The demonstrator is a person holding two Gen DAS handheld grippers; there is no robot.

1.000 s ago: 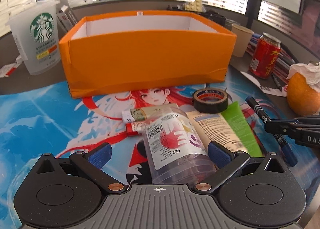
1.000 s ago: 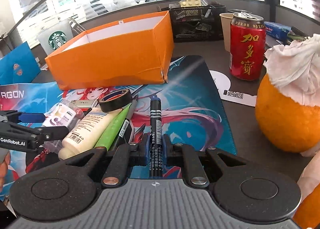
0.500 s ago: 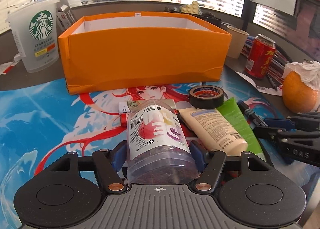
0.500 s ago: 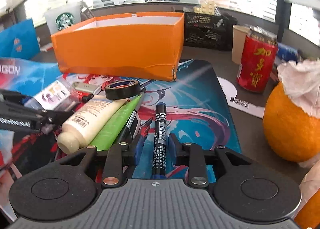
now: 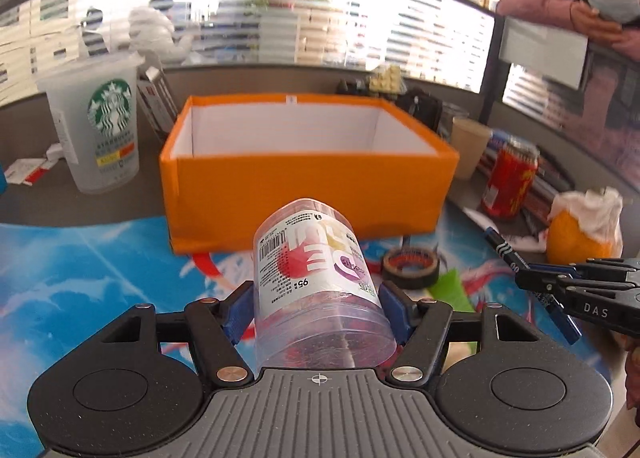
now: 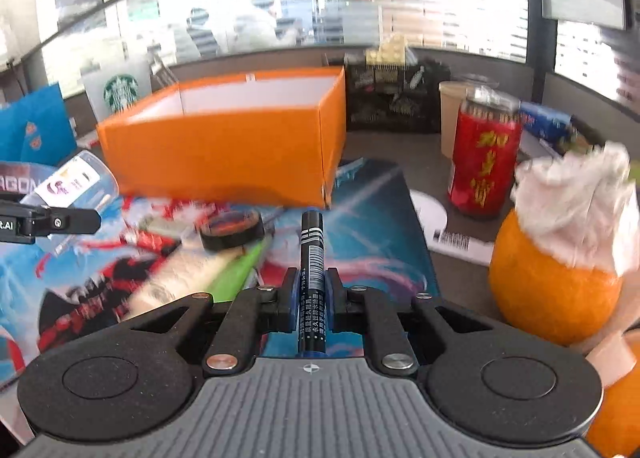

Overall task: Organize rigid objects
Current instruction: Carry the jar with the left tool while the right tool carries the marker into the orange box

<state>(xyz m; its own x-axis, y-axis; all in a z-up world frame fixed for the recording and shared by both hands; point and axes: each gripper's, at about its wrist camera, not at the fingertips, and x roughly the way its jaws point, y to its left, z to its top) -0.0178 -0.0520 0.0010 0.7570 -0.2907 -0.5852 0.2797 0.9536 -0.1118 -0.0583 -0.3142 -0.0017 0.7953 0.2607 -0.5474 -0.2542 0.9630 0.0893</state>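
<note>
An office bench (image 5: 32, 202) below blind-covered windows carries a bright printed mat (image 5: 80, 282) crowded with small items. Largest on it is the open orange box (image 5: 312, 186), white inside, standing at the mat's far edge. A frosted Starbucks cup (image 5: 96, 130) stands left of the box; a red drink can (image 6: 484, 162) and an orange (image 6: 552, 290) topped with crumpled tissue sit to the right. The left hand-held gripper (image 5: 318, 310) is clamped on a clear plastic jar (image 5: 320, 290) with a printed label, held clear of the mat in front of the box. The right hand-held gripper (image 6: 312, 294) is pressed together on a black marker (image 6: 312, 278) pointing toward the box. A roll of black tape (image 5: 412, 268) lies on the mat beside a green tube (image 6: 236, 278).
</note>
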